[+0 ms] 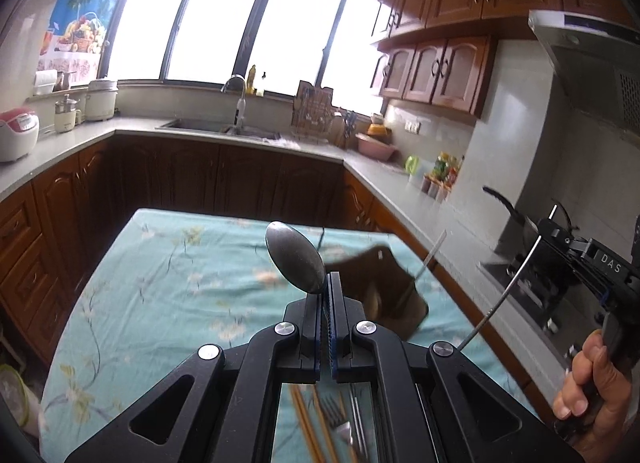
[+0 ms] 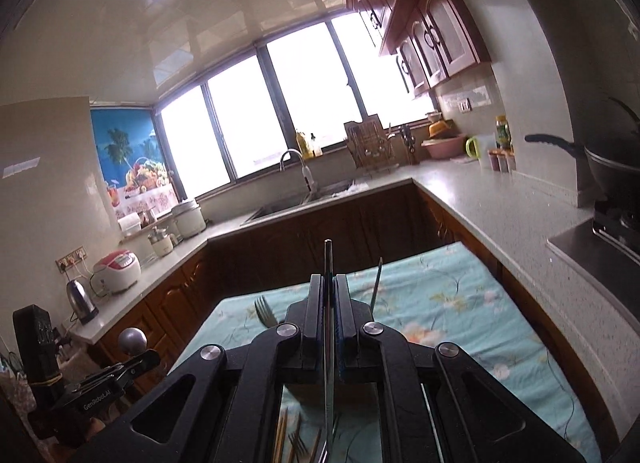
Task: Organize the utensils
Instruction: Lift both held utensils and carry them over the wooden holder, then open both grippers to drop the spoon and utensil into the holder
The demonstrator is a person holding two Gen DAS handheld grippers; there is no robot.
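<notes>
My left gripper [image 1: 330, 283] is shut on a metal spoon [image 1: 295, 257], whose bowl sticks up past the fingertips. In the right wrist view my right gripper [image 2: 331, 283] is shut on a thin metal chopstick [image 2: 328, 259] that stands upright between the pads. The left wrist view shows the same chopstick [image 1: 502, 301] as a long silver rod, with the right gripper [image 1: 546, 229] and the hand [image 1: 588, 387] holding it at the far right. A blurred brown holder [image 1: 384, 283] stands on the table ahead. Loose chopsticks and a fork [image 1: 328, 419] lie on the cloth under the left gripper.
The table [image 1: 168, 283] has a teal floral cloth. A fork [image 2: 264, 311] and a thin stick [image 2: 376, 283] rise just behind my right gripper. Grey counters with a sink [image 1: 218, 129], rice cookers [image 1: 18, 133] and a stove with a pan [image 2: 612, 167] surround the table.
</notes>
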